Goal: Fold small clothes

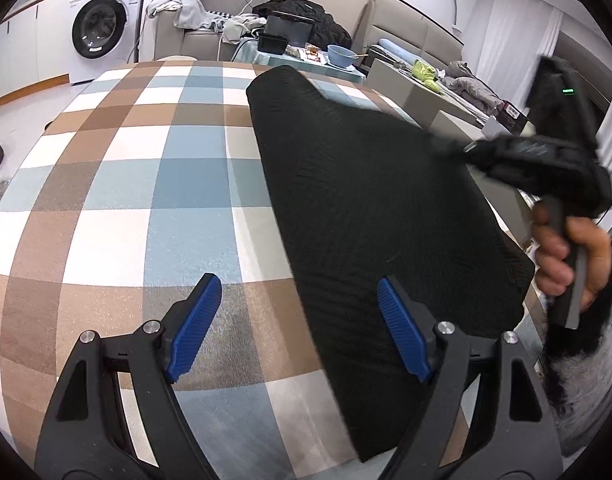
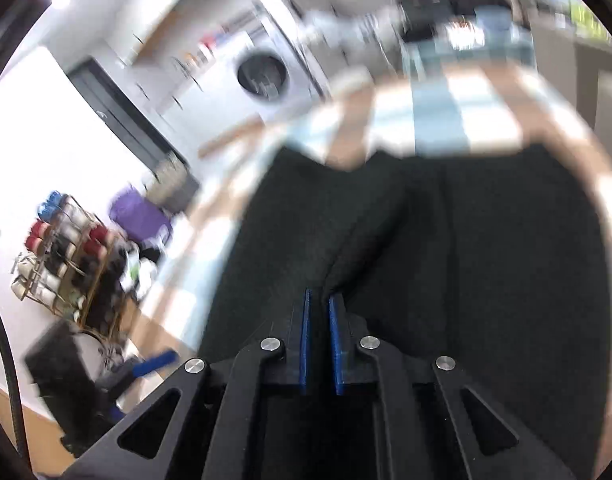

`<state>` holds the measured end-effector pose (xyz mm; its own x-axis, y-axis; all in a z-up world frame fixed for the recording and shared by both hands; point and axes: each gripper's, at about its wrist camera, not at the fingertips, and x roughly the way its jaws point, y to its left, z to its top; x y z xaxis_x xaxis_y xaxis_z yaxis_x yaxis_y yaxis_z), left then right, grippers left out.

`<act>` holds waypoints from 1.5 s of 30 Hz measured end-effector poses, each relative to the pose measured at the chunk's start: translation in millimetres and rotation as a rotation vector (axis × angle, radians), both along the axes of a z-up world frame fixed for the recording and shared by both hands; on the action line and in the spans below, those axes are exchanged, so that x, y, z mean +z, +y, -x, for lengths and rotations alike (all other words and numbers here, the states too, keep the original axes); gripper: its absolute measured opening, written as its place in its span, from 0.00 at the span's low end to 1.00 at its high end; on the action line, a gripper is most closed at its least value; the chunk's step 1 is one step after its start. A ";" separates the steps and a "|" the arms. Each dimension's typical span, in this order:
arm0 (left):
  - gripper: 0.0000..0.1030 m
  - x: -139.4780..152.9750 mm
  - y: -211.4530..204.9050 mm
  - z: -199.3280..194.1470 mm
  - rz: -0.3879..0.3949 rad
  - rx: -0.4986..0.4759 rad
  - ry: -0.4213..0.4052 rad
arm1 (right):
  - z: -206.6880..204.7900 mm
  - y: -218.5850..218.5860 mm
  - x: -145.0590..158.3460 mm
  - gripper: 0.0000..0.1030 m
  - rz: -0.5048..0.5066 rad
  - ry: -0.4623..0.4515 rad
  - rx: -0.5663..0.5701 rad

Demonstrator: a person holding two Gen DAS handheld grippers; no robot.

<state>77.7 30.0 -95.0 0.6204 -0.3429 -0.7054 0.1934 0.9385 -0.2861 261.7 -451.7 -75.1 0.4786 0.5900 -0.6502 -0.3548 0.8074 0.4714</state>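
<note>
A black knit garment (image 1: 369, 200) lies spread on the checked tablecloth (image 1: 138, 184), on the right half of the table. My left gripper (image 1: 300, 300) is open and empty, hovering low over the garment's near left edge; one blue pad is over the cloth, the other over the garment. My right gripper (image 2: 319, 300) is shut on a pinched fold of the black garment (image 2: 425, 240), which rises to the pads. In the left wrist view the right gripper (image 1: 471, 148) shows at the garment's right edge, held by a hand. The right wrist view is motion-blurred.
The table's right edge (image 1: 501, 208) runs close beside the garment. Beyond the table are a washing machine (image 1: 102, 24), a sofa with clothes (image 1: 194, 12) and a small table with a blue bowl (image 1: 339, 56). A shoe rack (image 2: 66, 256) stands on the floor to the left.
</note>
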 end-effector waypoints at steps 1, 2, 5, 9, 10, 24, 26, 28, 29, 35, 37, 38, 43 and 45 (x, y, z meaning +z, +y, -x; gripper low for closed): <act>0.76 -0.4 -0.7 -1.2 0.005 -0.001 0.001 | 1.8 -3.4 7.6 0.09 0.004 -0.027 -0.017; 0.76 -1.2 -1.8 -2.9 0.007 -0.005 0.003 | 2.2 -6.2 11.8 0.09 0.011 -0.043 -0.032; 0.76 -4.9 -7.7 -7.0 -0.027 -0.009 0.022 | -2.3 -5.0 0.2 0.09 0.115 -0.015 -0.050; 0.76 -7.7 -9.3 -4.7 -0.048 -0.011 0.032 | -4.9 -9.9 -27.2 0.15 0.106 0.125 -0.045; 0.76 -7.7 -8.5 -3.5 -0.041 -0.016 0.033 | -0.6 -12.9 -28.8 0.21 0.070 0.140 -0.030; 0.76 -12.3 -22.9 33.3 -0.060 -0.112 0.031 | 113.1 -24.4 -15.2 0.07 0.008 0.025 0.163; 0.76 -12.4 -24.4 35.9 -0.068 -0.116 0.030 | 110.7 -24.2 -17.3 0.07 0.073 0.040 0.148; 0.76 -12.6 -23.5 36.2 -0.071 -0.116 0.031 | 106.1 -21.9 -30.0 0.09 0.179 0.087 0.128; 0.76 -12.4 -22.3 35.7 -0.069 -0.112 0.031 | 106.4 -23.5 -32.5 0.12 0.175 0.105 0.136; 0.76 -9.0 -12.4 19.4 -0.043 -0.065 0.037 | 77.3 -45.6 -24.9 0.47 0.106 0.068 0.005; 0.76 -6.7 -9.2 13.3 -0.034 -0.046 0.032 | 50.6 -53.0 -35.0 0.52 0.056 0.103 -0.046; 0.76 -6.3 -8.4 10.7 -0.032 -0.039 0.032 | 41.3 -55.4 -40.8 0.54 0.034 0.117 -0.069; 0.76 -4.6 -5.8 2.4 -0.026 -0.026 0.030 | -2.6 -34.8 -58.4 0.53 -0.041 0.149 -0.052; 0.76 -5.0 -5.7 -1.0 -0.027 -0.021 0.030 | -15.5 -21.9 -61.1 0.52 -0.052 0.156 -0.046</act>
